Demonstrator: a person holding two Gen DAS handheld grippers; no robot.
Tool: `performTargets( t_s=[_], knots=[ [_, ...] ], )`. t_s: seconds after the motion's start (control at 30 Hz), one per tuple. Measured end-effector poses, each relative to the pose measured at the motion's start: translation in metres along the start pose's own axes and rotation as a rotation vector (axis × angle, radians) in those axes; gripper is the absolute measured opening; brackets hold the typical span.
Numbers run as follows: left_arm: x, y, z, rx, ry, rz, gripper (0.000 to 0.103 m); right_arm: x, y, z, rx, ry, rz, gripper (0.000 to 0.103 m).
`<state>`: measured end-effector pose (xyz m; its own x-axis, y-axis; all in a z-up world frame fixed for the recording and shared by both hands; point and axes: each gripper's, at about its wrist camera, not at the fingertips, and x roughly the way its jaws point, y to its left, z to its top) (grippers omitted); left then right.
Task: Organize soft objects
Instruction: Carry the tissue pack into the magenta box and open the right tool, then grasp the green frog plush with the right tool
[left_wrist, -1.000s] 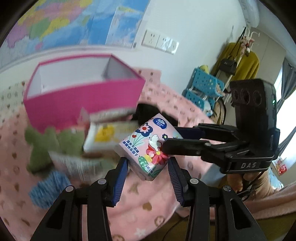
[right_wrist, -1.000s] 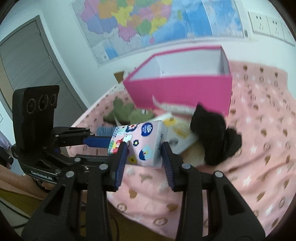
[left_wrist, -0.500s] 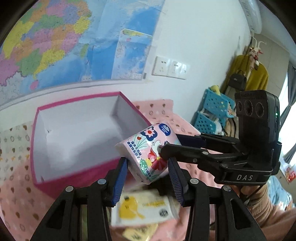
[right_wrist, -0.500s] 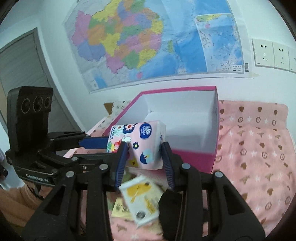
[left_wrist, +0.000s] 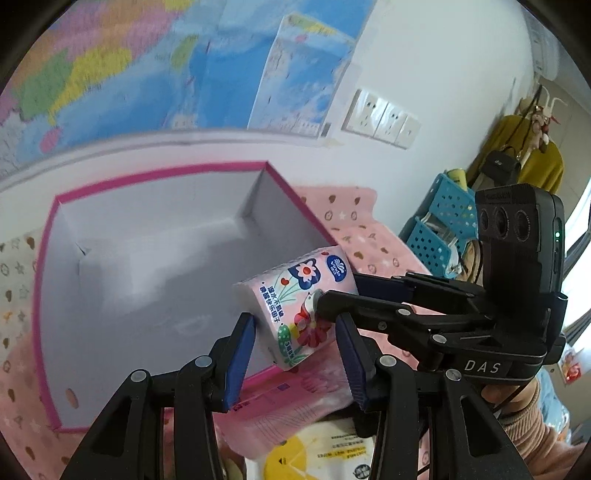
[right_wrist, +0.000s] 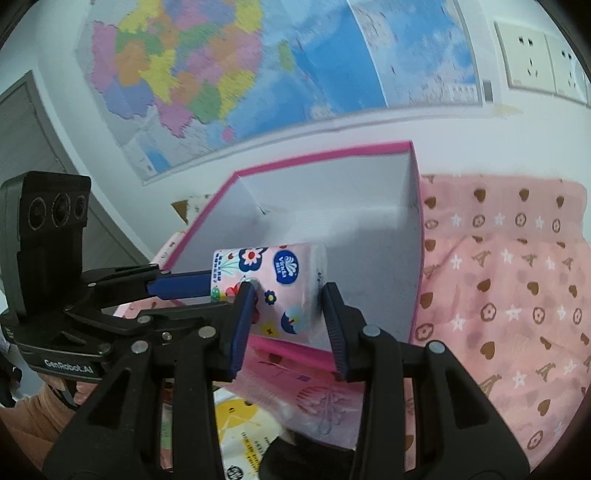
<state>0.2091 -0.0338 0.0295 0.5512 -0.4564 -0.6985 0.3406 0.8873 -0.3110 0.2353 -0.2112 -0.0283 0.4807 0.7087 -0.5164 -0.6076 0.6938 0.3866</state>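
Only the left wrist view shows one blue basket rack (left_wrist: 439, 225), while both show two grippers, left gripper (left_wrist: 295, 354) and right gripper (right_wrist: 286, 321), clamping one tissue pack (left_wrist: 295, 295) over one pink box (left_wrist: 51, 295).

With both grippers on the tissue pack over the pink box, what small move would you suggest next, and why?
Probably lower the tissue pack a little further into the pink box. The left gripper and right gripper hold it tilted above the near wall, and the white floor beneath looks bare, so it could be set down before letting go.
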Motion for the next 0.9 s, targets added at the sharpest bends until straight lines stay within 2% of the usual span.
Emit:
performTargets(
  t_s=[0.17,0.3,0.43,0.63,0.73,0.9],
  knots=[
    [0.021,0.008,0.003,-0.024,0.051,0.005,0.045,0.011,-0.006,-0.002,0.021,0.020,-0.078,0.043],
    [0.019,0.011,-0.001,-0.029,0.039,0.042,0.053,0.003,0.000,-0.005,0.000,-0.010,-0.095,0.050],
    [-0.010,0.012,-0.015,0.006,-0.036,0.106,0.059,-0.018,0.020,-0.015,-0.064,-0.046,-0.049,0.051],
    [-0.072,0.027,-0.044,-0.003,-0.166,0.133,0.067,-0.031,0.062,-0.042,-0.163,-0.043,0.086,0.051],
    [-0.092,0.040,-0.059,-0.027,-0.189,0.147,0.069,-0.026,0.084,-0.059,-0.208,-0.005,0.165,0.051],
    [-0.104,0.065,-0.086,-0.082,-0.173,0.194,0.069,0.003,0.100,-0.080,-0.226,0.095,0.206,0.051]
  ],
)
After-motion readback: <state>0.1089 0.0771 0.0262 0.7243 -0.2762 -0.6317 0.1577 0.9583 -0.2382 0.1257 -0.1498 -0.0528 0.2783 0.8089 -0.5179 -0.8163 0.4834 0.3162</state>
